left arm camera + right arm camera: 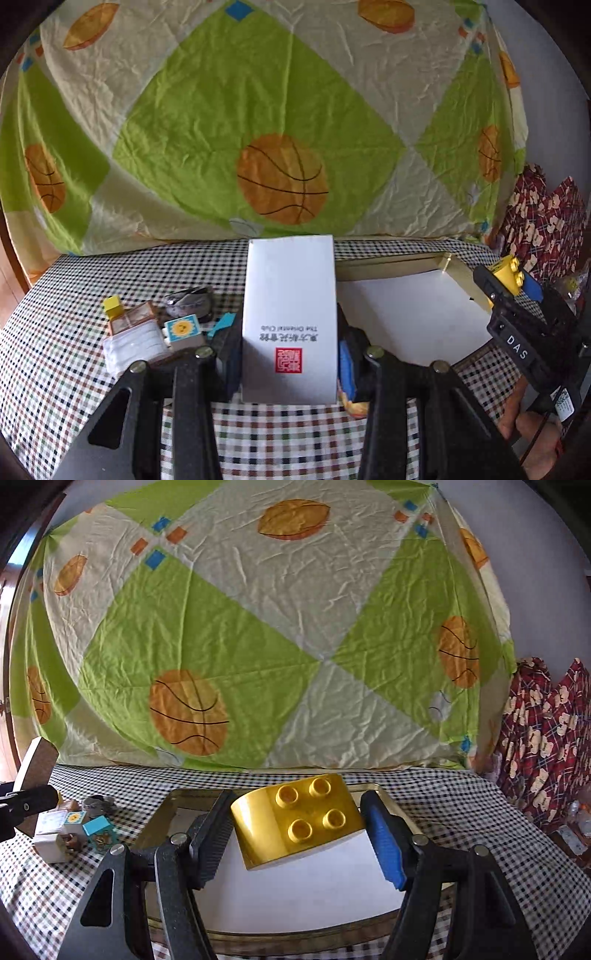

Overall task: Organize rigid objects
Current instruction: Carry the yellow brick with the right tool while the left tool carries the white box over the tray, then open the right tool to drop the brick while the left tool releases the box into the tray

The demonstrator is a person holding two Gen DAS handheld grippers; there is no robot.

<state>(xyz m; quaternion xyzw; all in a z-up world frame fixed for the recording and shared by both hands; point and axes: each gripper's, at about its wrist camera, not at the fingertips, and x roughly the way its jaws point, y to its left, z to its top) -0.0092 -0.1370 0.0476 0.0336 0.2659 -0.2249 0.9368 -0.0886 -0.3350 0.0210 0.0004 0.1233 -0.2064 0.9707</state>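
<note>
My left gripper (290,354) is shut on a tall white box (290,314) with a red seal, held upright above the checkered tablecloth, left of the gold tray (461,273). My right gripper (295,830) is shut on a yellow four-stud toy brick (295,819), held over the tray's white floor (303,893). The right gripper and its brick also show at the right of the left wrist view (508,277). The white box's edge shows at the far left of the right wrist view (37,760).
A pile of small items lies on the cloth left of the tray: a sun-picture block (181,328), a white wrapped packet (136,345), a yellow piece (112,306), a dark object (190,301) and a teal block (98,829). A basketball-print sheet (280,129) hangs behind.
</note>
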